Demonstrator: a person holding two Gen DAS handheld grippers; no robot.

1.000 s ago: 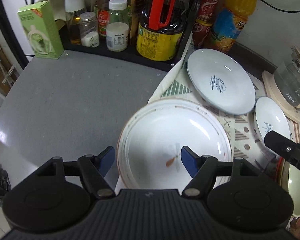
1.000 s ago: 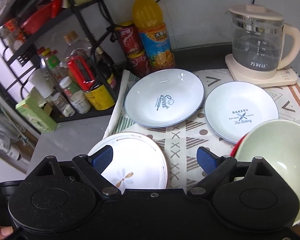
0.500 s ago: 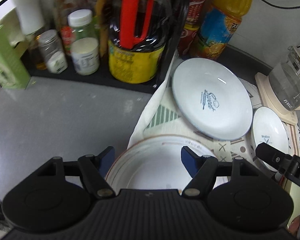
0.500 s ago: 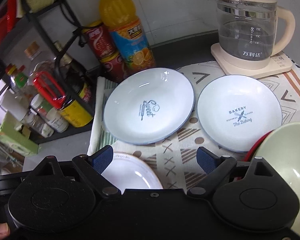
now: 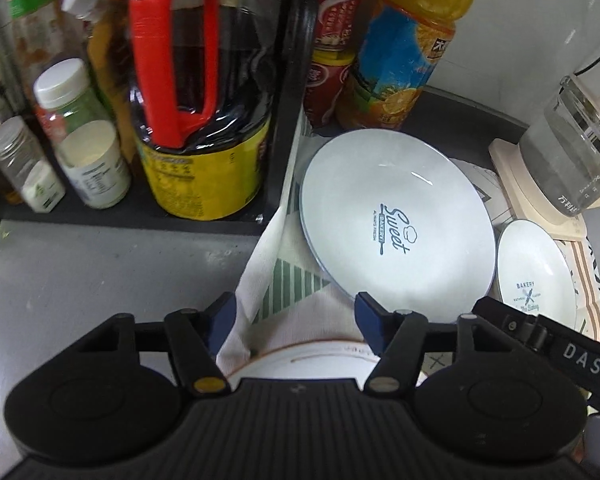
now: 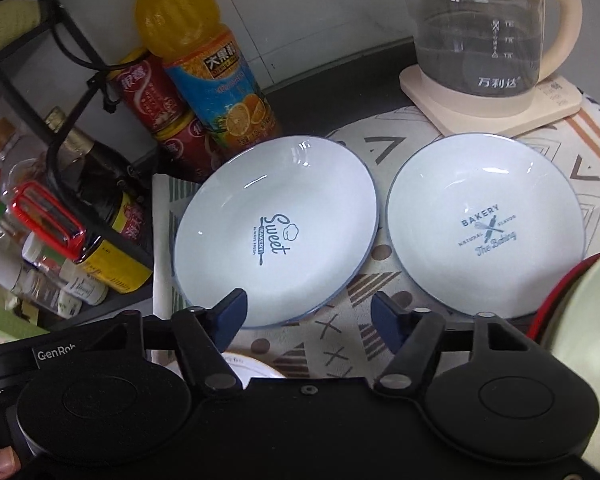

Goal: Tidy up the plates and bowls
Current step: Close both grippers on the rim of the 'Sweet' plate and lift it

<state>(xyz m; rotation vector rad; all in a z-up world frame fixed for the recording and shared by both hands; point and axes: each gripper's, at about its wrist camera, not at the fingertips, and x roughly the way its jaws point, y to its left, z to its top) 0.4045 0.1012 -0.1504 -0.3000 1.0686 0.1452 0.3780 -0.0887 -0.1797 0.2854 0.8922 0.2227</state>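
Observation:
A white "Sweet" plate (image 5: 396,216) (image 6: 276,228) and a smaller white "Bakery" plate (image 6: 486,224) (image 5: 534,276) lie side by side on a patterned cloth (image 6: 360,292). A brown-rimmed white plate (image 5: 312,360) (image 6: 252,368) lies nearest, mostly hidden under both grippers. A pale green bowl (image 6: 588,340) with a red rim under it sits at the right edge. My left gripper (image 5: 294,320) is open and empty, just short of the Sweet plate's near rim. My right gripper (image 6: 308,312) is open and empty at that plate's near edge.
A black rack (image 5: 288,92) with a soy sauce jug (image 5: 200,92) and jars (image 5: 88,160) stands left. An orange juice bottle (image 6: 208,68) and red cans (image 6: 152,92) stand behind the plates. A glass kettle (image 6: 480,32) stands back right. Grey counter (image 5: 100,272) lies left.
Both grippers moved forward toward the Sweet plate. The brown-rimmed plate slid almost out of view beneath them. Both stayed open.

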